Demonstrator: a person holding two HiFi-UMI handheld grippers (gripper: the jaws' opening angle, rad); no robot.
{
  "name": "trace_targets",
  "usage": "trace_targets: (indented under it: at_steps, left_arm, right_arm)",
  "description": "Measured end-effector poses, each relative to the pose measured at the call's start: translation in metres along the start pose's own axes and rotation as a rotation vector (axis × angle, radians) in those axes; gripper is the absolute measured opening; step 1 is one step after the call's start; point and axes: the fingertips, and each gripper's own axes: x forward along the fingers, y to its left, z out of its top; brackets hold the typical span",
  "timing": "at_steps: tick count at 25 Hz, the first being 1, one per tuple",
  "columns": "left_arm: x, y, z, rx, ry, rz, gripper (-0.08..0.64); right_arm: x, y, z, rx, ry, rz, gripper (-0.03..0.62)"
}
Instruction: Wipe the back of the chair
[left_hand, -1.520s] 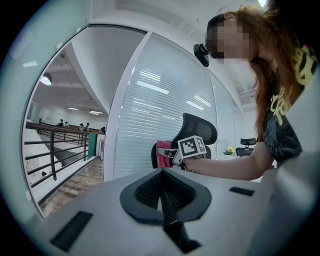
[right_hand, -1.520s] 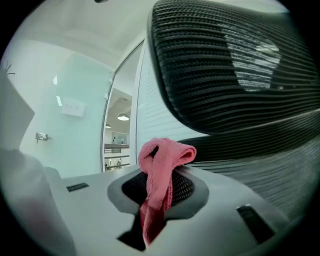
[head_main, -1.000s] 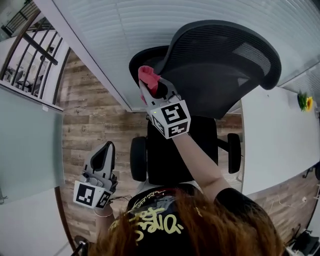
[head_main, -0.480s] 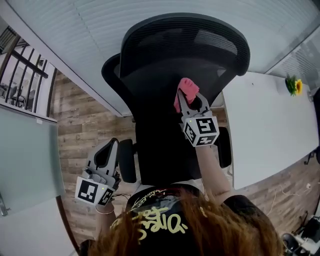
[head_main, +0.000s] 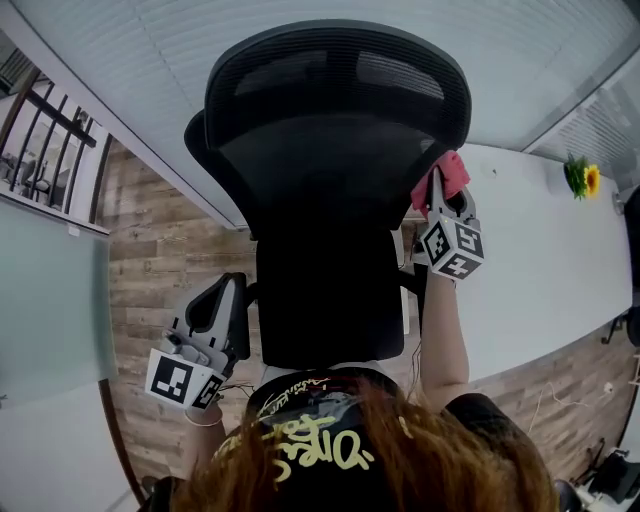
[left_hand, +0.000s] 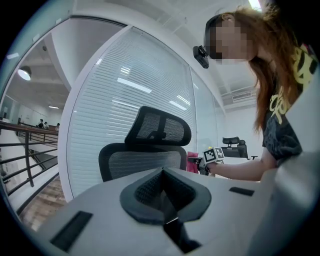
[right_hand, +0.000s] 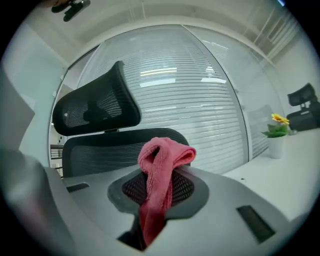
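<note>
Right gripper (head_main: 437, 186) moved right along chair back (head_main: 330, 150), clamping pink cloth (head_main: 452, 170); left gripper (head_main: 228, 292) closed.

- right gripper (head_main: 440, 193) holds a pink cloth (head_main: 447, 176) in its fingers at the right edge of the black mesh chair back (head_main: 330, 170);
- left gripper (head_main: 222, 296) hangs near left, apart from the chair back, above the wooden floor (head_main: 170, 250);
- white surface (head_main: 540, 270) at right, yellow flower (head_main: 583, 178) at its far end

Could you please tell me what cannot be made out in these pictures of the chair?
Whether the pink cloth touches the chair back: head view, the right gripper covers the contact; right gripper view, the cloth overlaps it.
Anything below the chair back: left gripper view, the left gripper hides it.
</note>
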Motion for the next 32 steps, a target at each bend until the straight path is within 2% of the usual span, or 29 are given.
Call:
trace_targets:
  at_steps: [6,10,19,22,26,32]
  left_arm:
    - [-0.006,-0.016,-0.001,0.007,-0.004,0.055,-0.006]
    - [-0.014,-0.028,-0.004,0.01,0.006,0.096,-0.006]
    - [-0.019,-0.039,-0.011,-0.004,0.027,0.185,-0.006]
    - [-0.016,-0.046,-0.016,-0.009,0.041,0.189,-0.006]
    - [-0.021,-0.044,-0.02,-0.006,0.066,0.208,-0.006]
    - [-0.023,-0.038,-0.022,-0.014,0.051,0.221,-0.006]
  right_arm:
    - [0.02,-0.038,0.004,0.043,-0.009,-0.047,0.066]
    - [0.032,-0.045,0.002,0.01,0.005,-0.059,0.066]
    - [0.05,-0.037,0.001,-0.049,-0.012,-0.045,0.066]
    - [0.048,-0.039,-0.002,-0.054,-0.021,-0.058,0.066]
    - [0.052,-0.031,-0.001,-0.11,-0.047,-0.069,0.066]
    - [0.051,-0.028,-0.007,-0.095,-0.053,-0.092,0.066]
